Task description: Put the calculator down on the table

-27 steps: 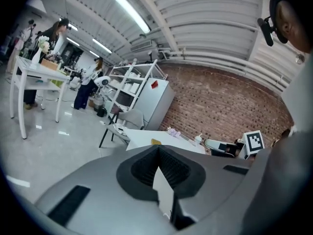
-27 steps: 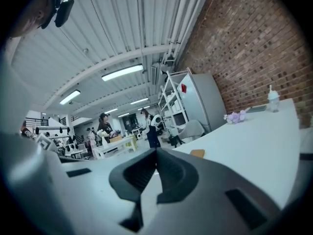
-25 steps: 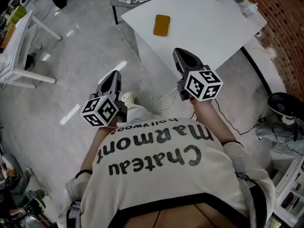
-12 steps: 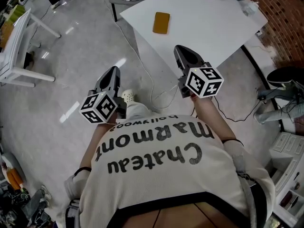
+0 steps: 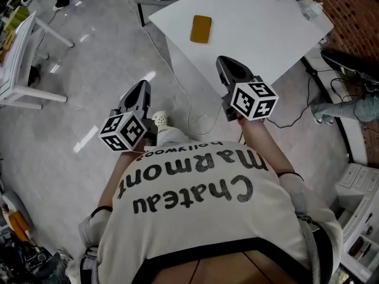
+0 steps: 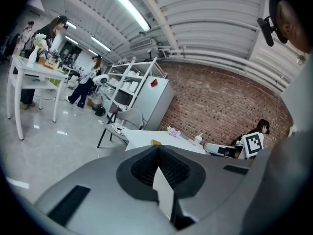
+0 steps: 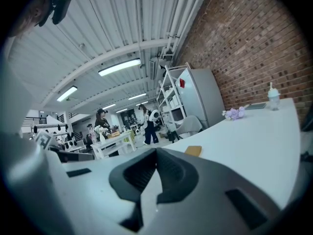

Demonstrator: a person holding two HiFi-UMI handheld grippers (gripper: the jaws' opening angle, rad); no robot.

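We're standing back from the white bench (image 5: 254, 34) with a tool in each hand, both held out low in front of us. The left tool (image 5: 141, 90) has its dark ridged pads pressed together with nothing between them. The right tool (image 5: 228, 67) is the same, closed tight and empty. Neither tool carries anything right now.

So where's the calculator? The only candidate we can see is the amber flat rounded rectangle (image 5: 201, 29), lying flat on the bench top beyond the tools and touched by neither. We can't make out keys or a display from here, so calling it the calculator is our judgement, not something we can see. If that's it, it already lies on the bench and the task looks as good as done.

Now the relation that matters. The amber piece lies ahead of both tools: a little left of the line the right tool points along, and farther ahead and off to the right of the left tool. The right tool is clearly the nearer one. Its tip shows against the near corner of the bench, while the left tool hangs over the grey floor. The piece's long axis runs away from us, roughly along the right tool's line, so a short edge faces that tool. Any reach would suit the right hand, going forward and slightly left, with the jaws opening first.
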